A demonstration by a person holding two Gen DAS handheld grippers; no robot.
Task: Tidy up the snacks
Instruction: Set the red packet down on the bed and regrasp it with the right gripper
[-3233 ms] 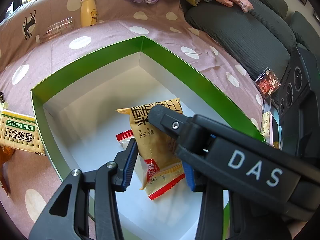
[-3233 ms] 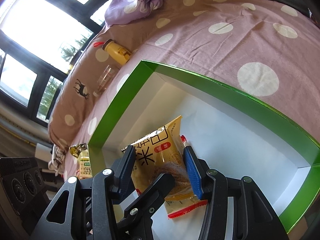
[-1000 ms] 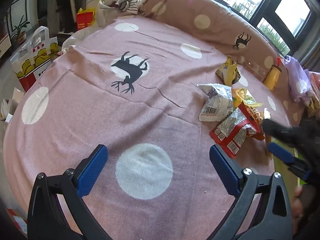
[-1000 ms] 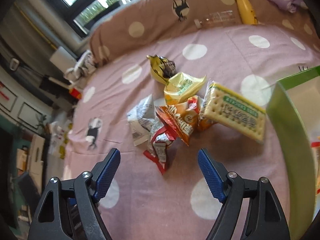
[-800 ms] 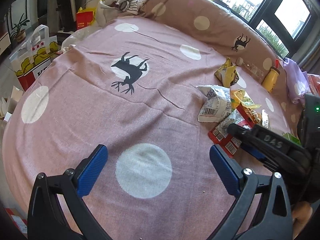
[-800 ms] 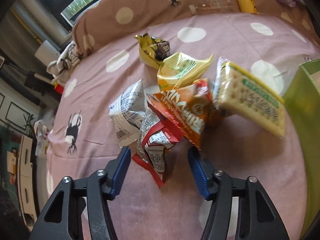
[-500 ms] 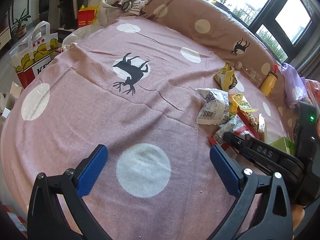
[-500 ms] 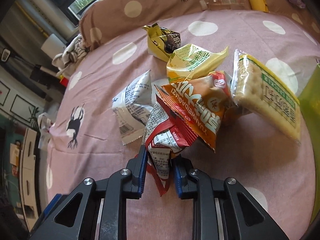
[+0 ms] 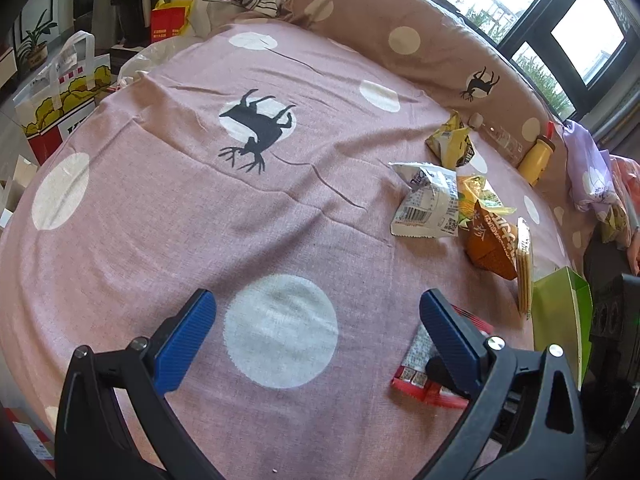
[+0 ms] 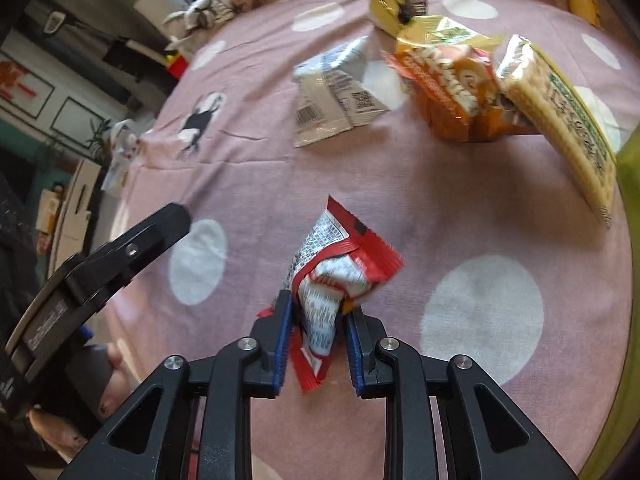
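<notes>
Right wrist view: right gripper clamps red-and-white snack packet over polka-dot bedspread.
Left gripper: fingers spread wide, empty.

Right gripper clamped on red-white snack pkt — other pkts beyond, on dotted cloth

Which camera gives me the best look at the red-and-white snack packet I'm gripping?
The right wrist view. There the red-and-white snack packet sits centred, pinched between the blue pads of the right gripper, its printed side facing the lens. The left wrist view shows only part of the packet, mostly hidden behind the open left gripper.
</notes>
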